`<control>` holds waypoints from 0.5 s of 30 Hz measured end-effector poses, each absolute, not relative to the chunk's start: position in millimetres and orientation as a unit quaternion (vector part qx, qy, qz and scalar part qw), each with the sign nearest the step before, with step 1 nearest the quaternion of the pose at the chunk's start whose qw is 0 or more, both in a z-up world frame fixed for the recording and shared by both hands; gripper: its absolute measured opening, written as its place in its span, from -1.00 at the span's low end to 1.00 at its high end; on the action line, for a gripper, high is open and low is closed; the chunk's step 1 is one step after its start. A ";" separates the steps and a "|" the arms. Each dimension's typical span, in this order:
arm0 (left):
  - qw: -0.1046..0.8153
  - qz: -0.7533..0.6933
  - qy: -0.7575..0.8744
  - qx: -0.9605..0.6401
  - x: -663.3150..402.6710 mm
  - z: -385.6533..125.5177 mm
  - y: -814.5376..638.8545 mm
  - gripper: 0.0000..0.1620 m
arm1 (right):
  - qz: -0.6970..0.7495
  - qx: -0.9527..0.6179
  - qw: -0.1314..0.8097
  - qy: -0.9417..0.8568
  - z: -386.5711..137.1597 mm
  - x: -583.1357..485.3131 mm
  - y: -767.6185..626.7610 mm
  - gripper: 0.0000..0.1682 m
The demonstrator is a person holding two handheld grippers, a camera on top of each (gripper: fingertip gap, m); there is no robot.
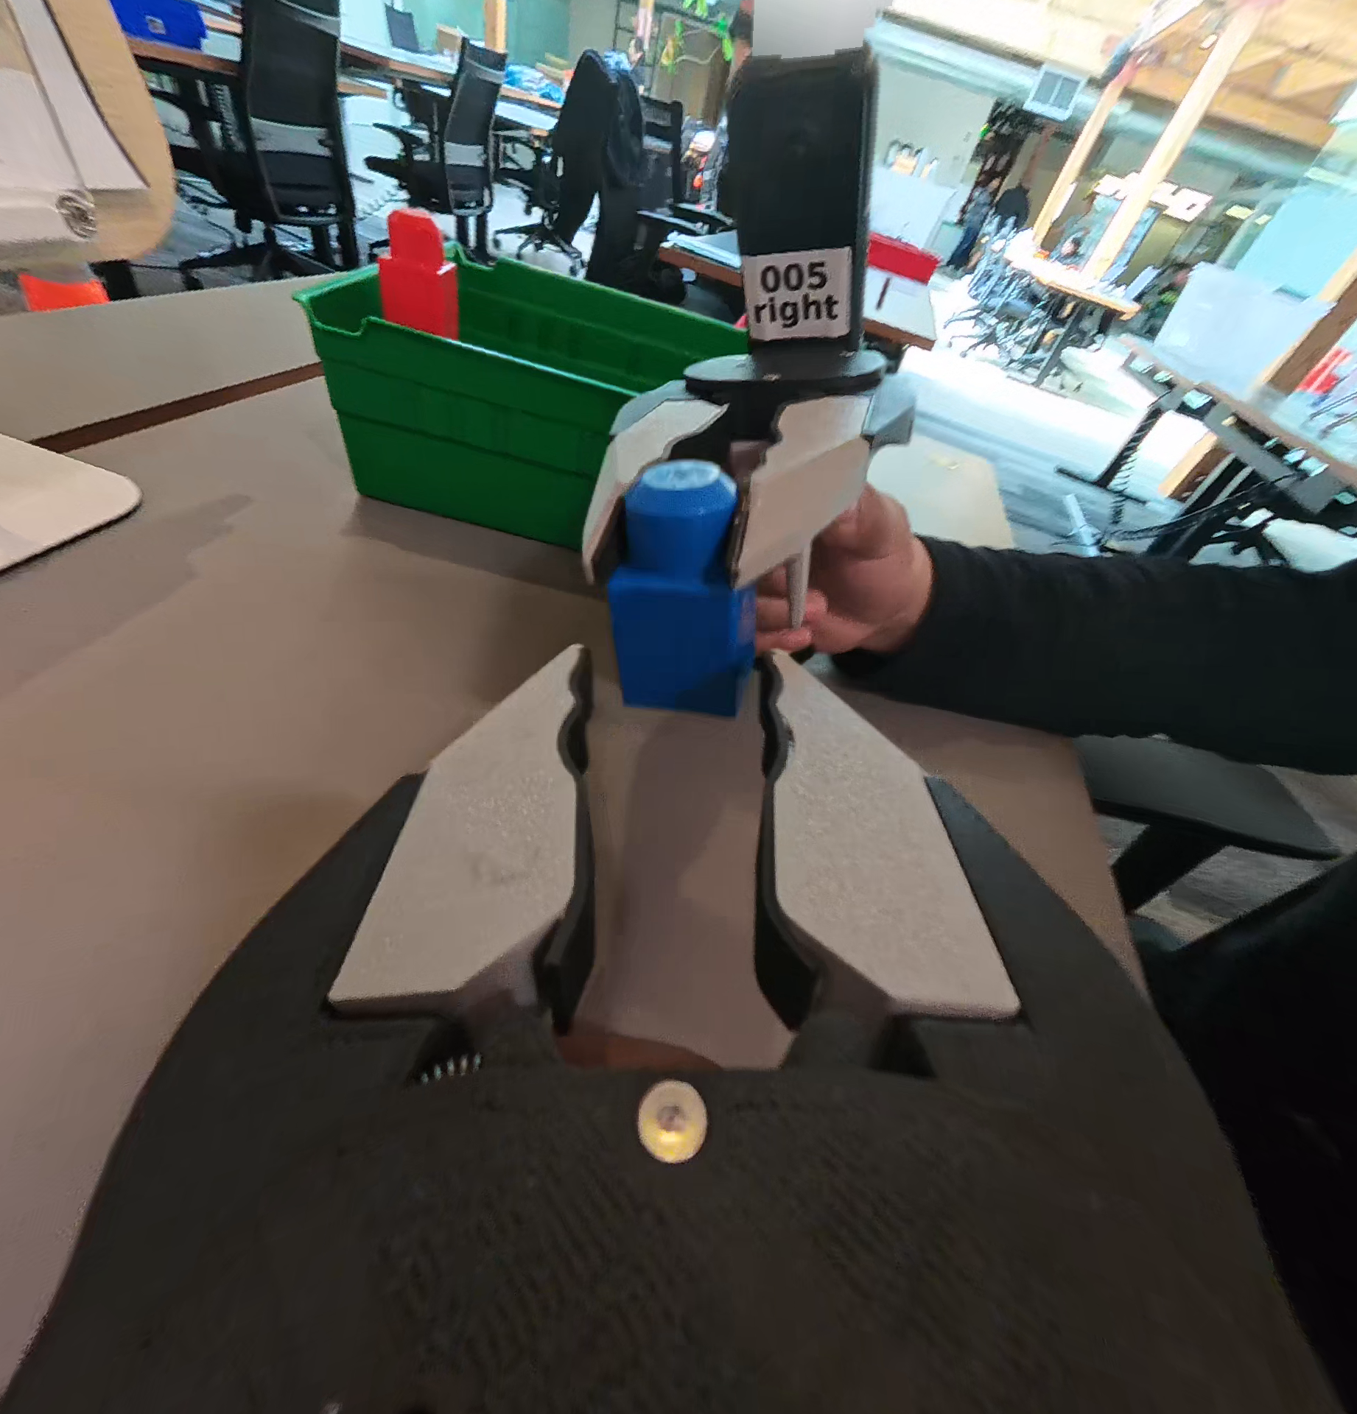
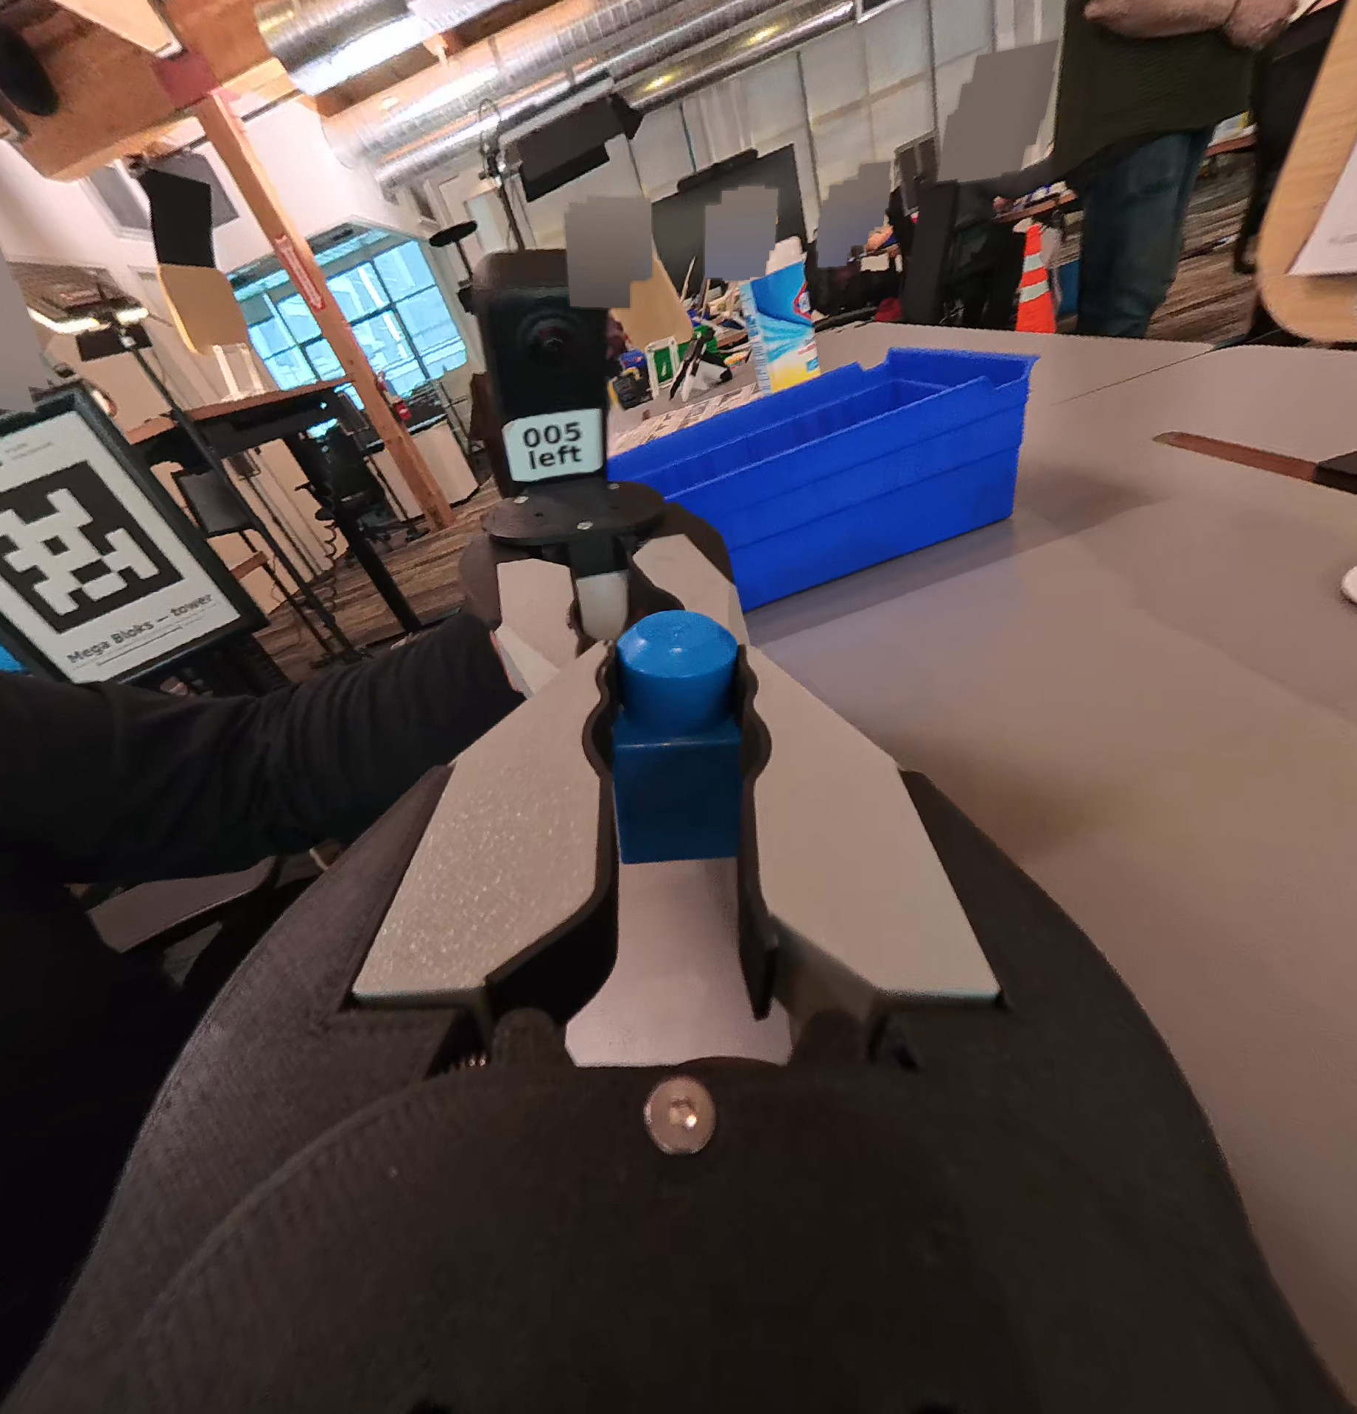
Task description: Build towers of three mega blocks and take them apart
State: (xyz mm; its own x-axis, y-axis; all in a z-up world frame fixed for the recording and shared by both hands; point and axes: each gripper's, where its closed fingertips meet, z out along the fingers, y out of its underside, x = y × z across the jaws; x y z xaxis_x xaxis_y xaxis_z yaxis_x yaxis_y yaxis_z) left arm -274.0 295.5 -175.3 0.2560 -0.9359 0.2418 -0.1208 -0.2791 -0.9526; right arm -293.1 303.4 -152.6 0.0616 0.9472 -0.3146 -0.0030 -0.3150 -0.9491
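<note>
A blue mega block with one round stud is held upright above the grey table. My right gripper is shut on the block, fingers on either side of it. In the left wrist view the same block hangs from the right gripper right at the tips of my left gripper. The left gripper is open and empty, and the block's lower half sits level with its fingertips. It faces me in the right wrist view. A red block stands in the green bin.
A blue bin stands on the table behind the grippers. A person's sleeved arm reaches in from the right. A white flat object lies at the left edge. A framed marker sign and office chairs stand beyond the table. My two grippers' fingertips are within a few centimetres of each other. Both grippers' tips are roughly 35 cm from the white flat object.
</note>
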 end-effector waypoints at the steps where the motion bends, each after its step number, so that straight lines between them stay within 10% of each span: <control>1: 0.450 -0.443 0.407 -0.660 -277.8 -176.2 297.6 -0.41 | 0.558 -0.590 0.434 -0.391 -149.5 -289.7 306.6 -0.68; 15: 0.389 -0.198 0.510 -0.741 -304.6 -268.9 341.6 -0.29 | 0.555 -0.593 0.455 -0.364 -145.4 -280.7 318.4 -0.68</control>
State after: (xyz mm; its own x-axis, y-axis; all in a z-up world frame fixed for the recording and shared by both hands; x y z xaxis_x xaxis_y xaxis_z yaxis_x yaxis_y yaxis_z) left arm -304.6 341.6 -268.9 0.4011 -0.9101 -0.1041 -0.6024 -0.1765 -0.7784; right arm -280.7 318.4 -145.4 0.1188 0.9373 -0.3276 -0.0736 -0.3207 -0.9443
